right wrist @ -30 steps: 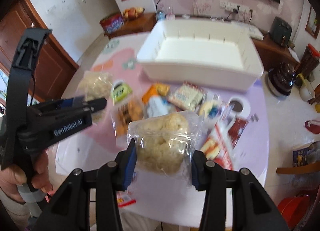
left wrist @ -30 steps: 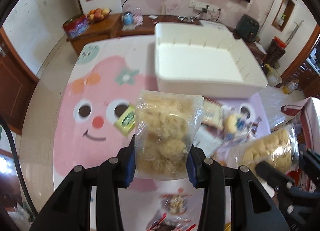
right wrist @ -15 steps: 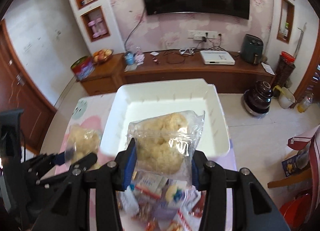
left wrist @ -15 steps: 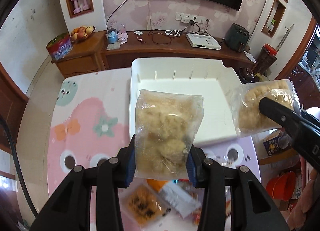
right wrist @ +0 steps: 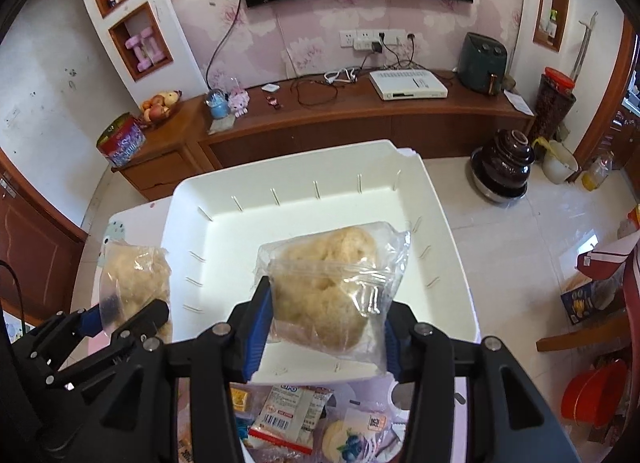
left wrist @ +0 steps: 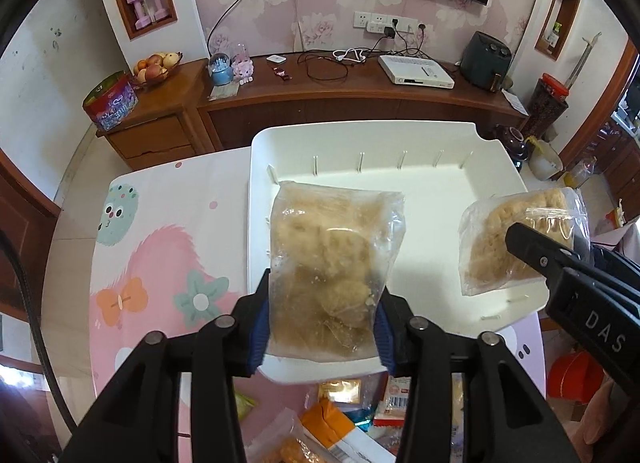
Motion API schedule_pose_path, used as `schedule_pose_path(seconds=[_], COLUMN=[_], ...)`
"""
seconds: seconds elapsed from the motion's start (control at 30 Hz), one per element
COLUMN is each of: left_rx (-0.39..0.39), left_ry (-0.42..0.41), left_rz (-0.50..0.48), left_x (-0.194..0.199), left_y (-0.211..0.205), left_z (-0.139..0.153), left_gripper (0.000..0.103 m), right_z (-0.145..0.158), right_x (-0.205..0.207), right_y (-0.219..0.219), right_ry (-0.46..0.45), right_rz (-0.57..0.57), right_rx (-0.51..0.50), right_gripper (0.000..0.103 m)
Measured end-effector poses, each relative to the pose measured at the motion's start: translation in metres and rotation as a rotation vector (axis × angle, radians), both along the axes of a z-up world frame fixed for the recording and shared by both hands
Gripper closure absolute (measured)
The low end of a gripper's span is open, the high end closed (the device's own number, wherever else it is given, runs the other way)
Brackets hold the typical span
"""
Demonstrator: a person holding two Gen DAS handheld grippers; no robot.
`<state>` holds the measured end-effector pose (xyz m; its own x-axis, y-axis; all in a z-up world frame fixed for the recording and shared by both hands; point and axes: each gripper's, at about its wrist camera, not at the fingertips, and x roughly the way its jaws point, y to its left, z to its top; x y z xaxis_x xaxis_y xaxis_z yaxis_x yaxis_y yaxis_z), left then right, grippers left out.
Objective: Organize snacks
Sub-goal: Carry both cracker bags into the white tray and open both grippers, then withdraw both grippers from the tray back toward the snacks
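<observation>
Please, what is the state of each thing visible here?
Left claw: jaws have just been opening, bag between them.
Left bag: upright, above the bin.
Right claw: shut on right bag.
Right bag: held above the bin.
White bin: looks empty.

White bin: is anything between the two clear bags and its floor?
Nothing visible. The white bin looks empty; the left gripper holds one clear bag and the right gripper the other bag, both over its open floor.
</observation>
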<state>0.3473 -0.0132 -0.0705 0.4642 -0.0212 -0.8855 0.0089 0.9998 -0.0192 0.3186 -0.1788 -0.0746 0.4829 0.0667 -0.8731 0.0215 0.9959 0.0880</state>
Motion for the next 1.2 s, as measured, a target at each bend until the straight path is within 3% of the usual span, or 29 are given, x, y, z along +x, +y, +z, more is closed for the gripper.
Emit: schedule_pose_path(seconds=[0.03,0.07,0.1,0.27,0.67,1.2], left_rx=[-0.007,-0.013,-0.015,-0.007,-0.009,-0.014], left_ry=[-0.005,-0.017,-0.035,-0.052,-0.088,-0.177], left_rz=[0.0,0.006,0.015,0.024,0.056,0.094], left_x=[0.0,0.0,-0.002,-0.007,-0.034,-0.098], left_y=[0.001,0.002,0.003,0.008,0.019,0.021], left_z=[0.0,0.001,0.002,0.007,0.033,0.087], left_gripper=[0.038,0.019,0.011,0.01,0.01,0.01], right_z=[-0.003,-0.005,-0.007,-0.002,0.029,0.081], right_x=[0.002,0.003,0.003,-0.003,-0.023,-0.074], right_y=[-0.001,-0.002,-0.002,-0.003,0.002,0.014], right_ry=[0.008,0.017,0.024,0.015,-0.026,-0.115], right_rz=[-0.007,-0.009,-0.012,-0.021,0.014,0.086], right_rx=[0.007,0.016,0.025,0.025,0.025,-0.056], right_gripper=[0.054,0.053,0.052,0.043,0.043,0.043])
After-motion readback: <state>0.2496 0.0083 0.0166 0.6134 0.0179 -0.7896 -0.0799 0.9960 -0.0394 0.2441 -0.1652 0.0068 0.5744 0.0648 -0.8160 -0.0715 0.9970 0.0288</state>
